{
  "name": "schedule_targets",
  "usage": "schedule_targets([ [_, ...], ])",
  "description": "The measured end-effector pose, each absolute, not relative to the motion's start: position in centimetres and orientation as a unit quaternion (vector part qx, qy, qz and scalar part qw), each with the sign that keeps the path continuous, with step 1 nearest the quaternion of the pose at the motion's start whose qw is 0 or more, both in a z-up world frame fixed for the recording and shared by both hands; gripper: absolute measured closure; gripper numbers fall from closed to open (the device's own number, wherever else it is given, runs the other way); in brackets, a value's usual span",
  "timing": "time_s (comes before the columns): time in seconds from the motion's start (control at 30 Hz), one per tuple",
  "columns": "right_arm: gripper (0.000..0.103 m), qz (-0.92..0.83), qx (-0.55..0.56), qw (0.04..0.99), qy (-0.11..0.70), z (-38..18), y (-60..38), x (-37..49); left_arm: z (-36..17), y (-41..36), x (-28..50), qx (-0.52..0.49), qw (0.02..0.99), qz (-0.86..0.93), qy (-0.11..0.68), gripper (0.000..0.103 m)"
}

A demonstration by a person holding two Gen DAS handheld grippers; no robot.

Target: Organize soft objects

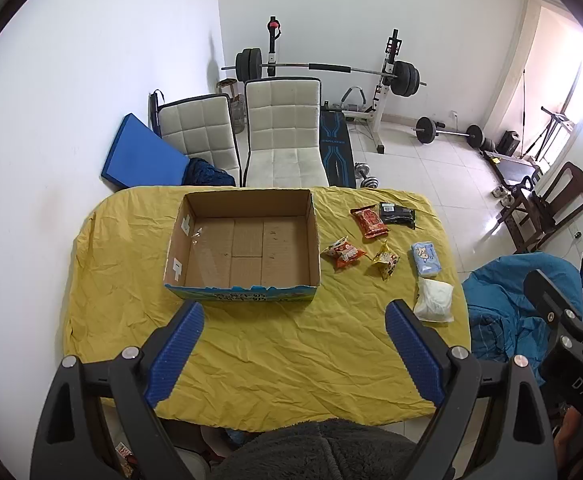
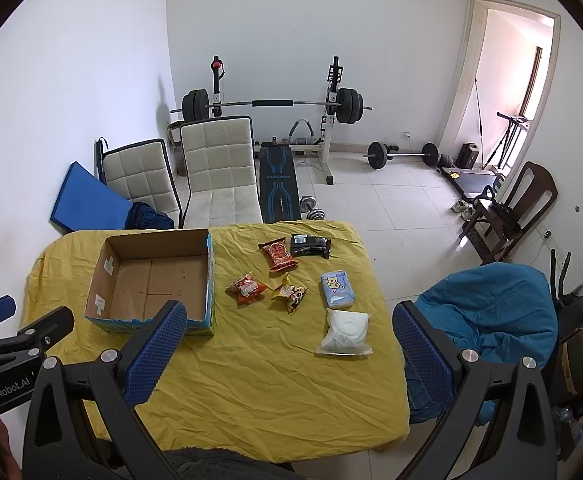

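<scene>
Nearest the viewer, the left hand-held gripper (image 1: 295, 350) and the right hand-held gripper (image 2: 289, 352) are hovering over the yellow-covered bench (image 2: 251, 392) with jaws spread wide and nothing between them. Beyond them, six soft packs are lying loose: a white pouch (image 2: 345, 333), a blue tissue pack (image 2: 337, 289), two snack bags (image 2: 247, 288) (image 2: 290, 293), a red packet (image 2: 278, 255) and a black packet (image 2: 309, 246). To their left, the box (image 2: 151, 280) is standing empty, so the sorting appears not yet begun.
</scene>
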State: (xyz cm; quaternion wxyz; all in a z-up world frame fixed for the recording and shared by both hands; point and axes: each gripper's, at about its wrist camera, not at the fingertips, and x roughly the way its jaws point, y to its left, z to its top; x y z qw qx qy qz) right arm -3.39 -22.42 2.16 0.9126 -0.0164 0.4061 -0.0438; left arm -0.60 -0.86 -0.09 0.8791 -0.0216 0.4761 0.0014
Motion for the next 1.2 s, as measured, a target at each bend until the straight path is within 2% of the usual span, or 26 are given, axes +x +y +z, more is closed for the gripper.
schedule_targets([
  [1.2,0.0,-0.037,-0.025,0.918,0.394,3.0,-21.2,-4.1,0.4,-1.5,-1.6,-0.028,0.888,0.011,0.46,0.01],
])
